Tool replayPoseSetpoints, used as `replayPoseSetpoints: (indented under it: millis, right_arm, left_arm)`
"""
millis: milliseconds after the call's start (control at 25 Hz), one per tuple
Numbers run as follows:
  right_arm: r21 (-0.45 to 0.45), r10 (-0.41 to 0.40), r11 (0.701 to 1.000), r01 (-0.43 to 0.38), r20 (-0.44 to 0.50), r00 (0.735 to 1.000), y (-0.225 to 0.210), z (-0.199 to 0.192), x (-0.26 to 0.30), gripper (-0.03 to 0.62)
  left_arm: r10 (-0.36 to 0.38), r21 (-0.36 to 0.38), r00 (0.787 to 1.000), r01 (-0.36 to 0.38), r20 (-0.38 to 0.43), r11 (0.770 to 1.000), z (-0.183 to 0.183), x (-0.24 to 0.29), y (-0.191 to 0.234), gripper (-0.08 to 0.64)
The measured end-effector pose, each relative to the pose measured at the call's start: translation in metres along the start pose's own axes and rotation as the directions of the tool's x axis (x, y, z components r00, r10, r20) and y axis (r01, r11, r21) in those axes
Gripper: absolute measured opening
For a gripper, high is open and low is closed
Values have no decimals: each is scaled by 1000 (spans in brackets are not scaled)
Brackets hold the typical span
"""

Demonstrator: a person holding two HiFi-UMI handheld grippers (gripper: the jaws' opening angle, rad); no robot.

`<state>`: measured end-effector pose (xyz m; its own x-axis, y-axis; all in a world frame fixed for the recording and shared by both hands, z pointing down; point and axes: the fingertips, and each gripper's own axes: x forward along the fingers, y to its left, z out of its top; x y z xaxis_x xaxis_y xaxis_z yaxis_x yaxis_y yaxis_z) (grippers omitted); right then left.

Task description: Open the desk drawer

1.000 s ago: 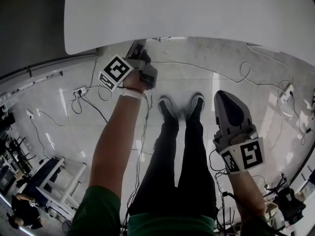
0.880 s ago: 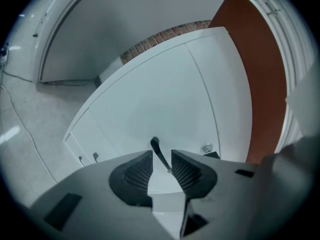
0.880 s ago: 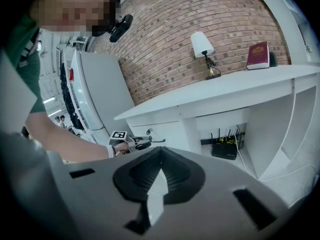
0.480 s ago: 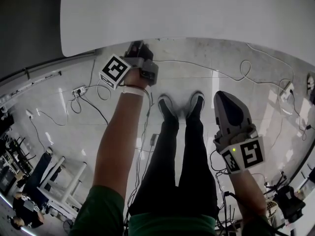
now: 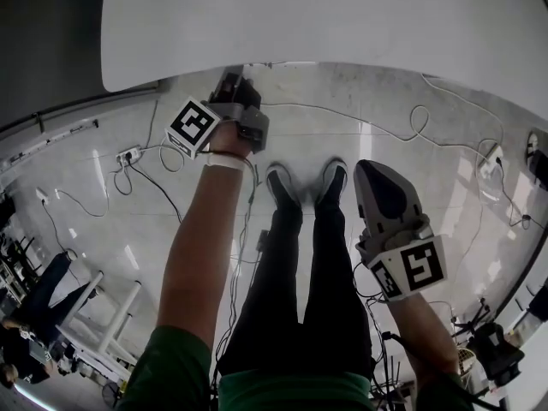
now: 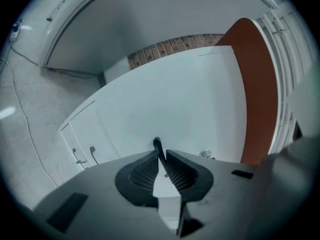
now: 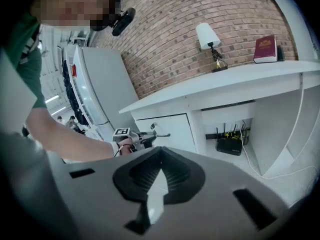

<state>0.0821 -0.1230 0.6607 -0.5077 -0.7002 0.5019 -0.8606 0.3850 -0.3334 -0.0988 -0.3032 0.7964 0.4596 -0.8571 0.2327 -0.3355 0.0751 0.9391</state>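
Left gripper gripping drawer handle, jaws clamping on it. Right gripper hanging beside person's legs, jaws pressing together, holding nothing.

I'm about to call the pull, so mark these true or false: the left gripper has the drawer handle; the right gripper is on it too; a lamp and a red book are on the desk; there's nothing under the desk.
1. The left gripper has its jaws closed on the drawer handle. True.
2. The right gripper grips the same handle. False: it hangs apart from the desk, with its jaws together on nothing.
3. A lamp and a red book stand on the desk top. True.
4. The space under the desk is empty. False: a black box with cables sits there.
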Motion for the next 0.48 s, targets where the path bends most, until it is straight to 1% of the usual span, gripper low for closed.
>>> replayPoseSetpoints:
  millis: [120, 360, 480]
  right_arm:
    - [4, -1, 1000, 1, -1, 1000, 0, 1, -1, 2]
    - [3, 3, 1000, -3, -6, 1000, 0, 3, 3, 2]
    - [-1, 5, 1000, -5, -15, 1000, -4, 7, 12, 2]
  left_arm:
    - [-4, -16, 1000, 4, -3, 1000, -5, -5, 0, 45]
    - [10, -24, 1000, -11, -12, 1000, -12, -18, 6, 44]
    - [7, -45, 1000, -8, -12, 999, -14, -16, 9, 43]
